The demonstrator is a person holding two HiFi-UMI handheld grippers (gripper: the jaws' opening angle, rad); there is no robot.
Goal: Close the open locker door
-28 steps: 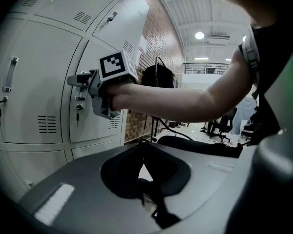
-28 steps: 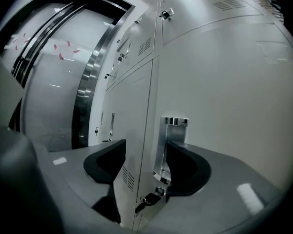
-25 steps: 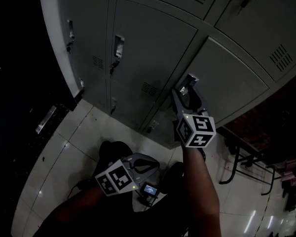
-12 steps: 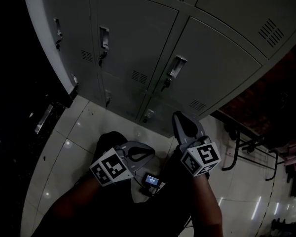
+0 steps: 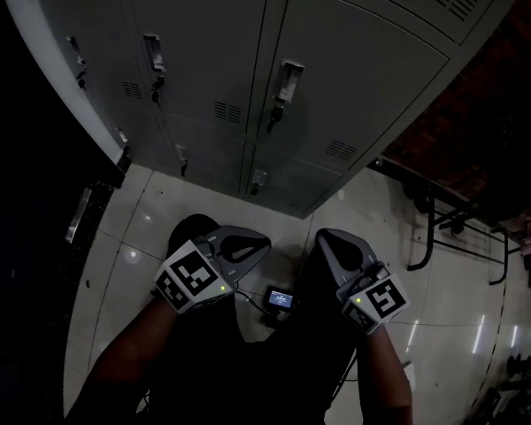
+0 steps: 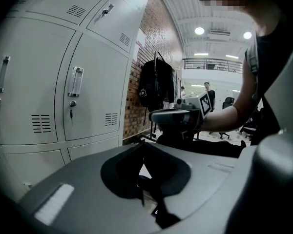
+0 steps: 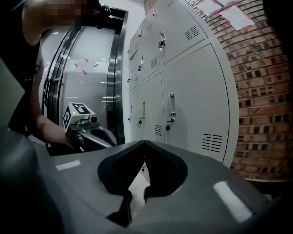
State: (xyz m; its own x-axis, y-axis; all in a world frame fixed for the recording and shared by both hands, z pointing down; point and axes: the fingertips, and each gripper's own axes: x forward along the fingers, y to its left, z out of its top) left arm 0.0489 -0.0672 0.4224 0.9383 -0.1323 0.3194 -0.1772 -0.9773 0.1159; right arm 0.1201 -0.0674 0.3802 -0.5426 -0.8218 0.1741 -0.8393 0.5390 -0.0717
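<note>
The grey lockers (image 5: 354, 87) fill the top of the head view, and every door I can see lies flush with its neighbours. The door with the upright handle (image 5: 288, 78) is shut. Both grippers hang low in front of the person's body, well away from the lockers. My left gripper (image 5: 252, 242) is shut with nothing between its tips. My right gripper (image 5: 327, 237) is shut and empty too. In the left gripper view the lockers (image 6: 95, 96) stand at the left. In the right gripper view the lockers (image 7: 190, 106) run along the middle.
A small device with a lit screen (image 5: 280, 300) hangs between the grippers. A black-legged chair (image 5: 434, 228) stands on the tiled floor right of the lockers, before a brick wall (image 5: 478, 104). A black backpack (image 6: 154, 87) hangs by the wall. A dark door frame (image 7: 115, 77) stands beyond the lockers.
My right gripper was up at the locker door's handle; it has dropped down beside the left one. The head view has tilted, so the lockers sit higher in the picture.
</note>
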